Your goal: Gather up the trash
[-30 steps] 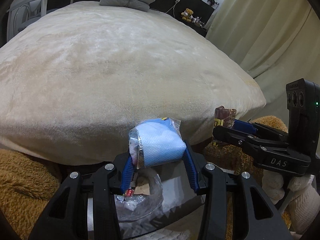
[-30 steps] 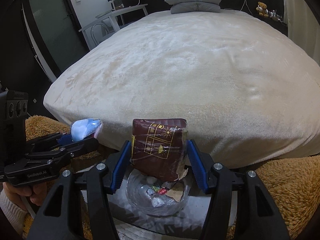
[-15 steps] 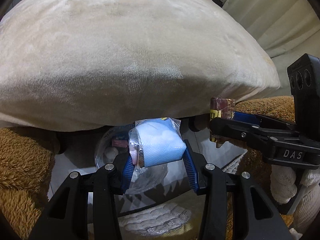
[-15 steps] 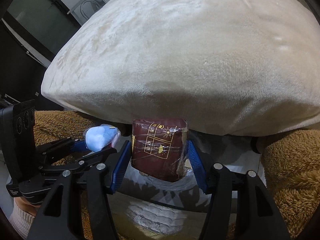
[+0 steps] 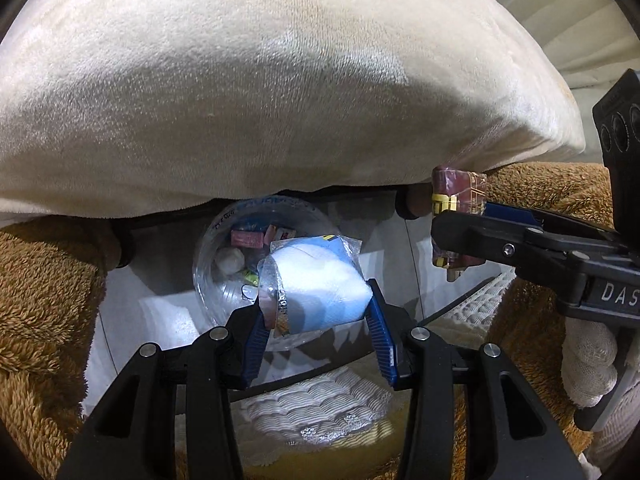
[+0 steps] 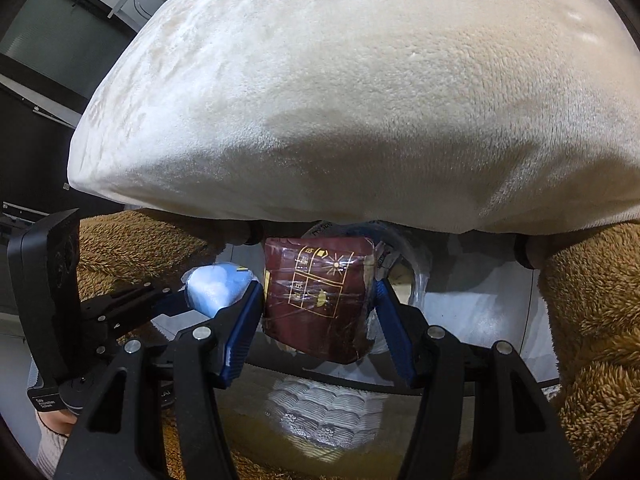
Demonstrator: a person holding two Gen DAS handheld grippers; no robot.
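Two packets of trash are being carried to a clear plastic bin point(image 5: 224, 280) that stands on a pale floor at the foot of a bed. The left hand-held gripper point(image 5: 318, 316) is clamped on a blue and white tissue packet point(image 5: 320, 284), which hangs right over the bin's open mouth. The right hand-held gripper point(image 6: 318, 304) is clamped on a dark red packet with gold print point(image 6: 320, 292), held just beside the bin on its right, near the rim.

This looks like the drop-off step, with both packets aimed steeply down at the bin. The next move calls for the left jaws to part so the tissue packet falls in, and for the red packet to come over the bin's mouth before it is let go.

Small scraps, pink and white among them, already lie inside the bin. A cream plush blanket point(image 5: 280, 80) covers the bed and overhangs just behind the bin. Shaggy brown rugs point(image 5: 36, 300) lie on the floor on both sides of the bin, and a white textured mat point(image 5: 316, 404) lies in front of it. A gloved hand point(image 5: 588, 364) holds the right tool.
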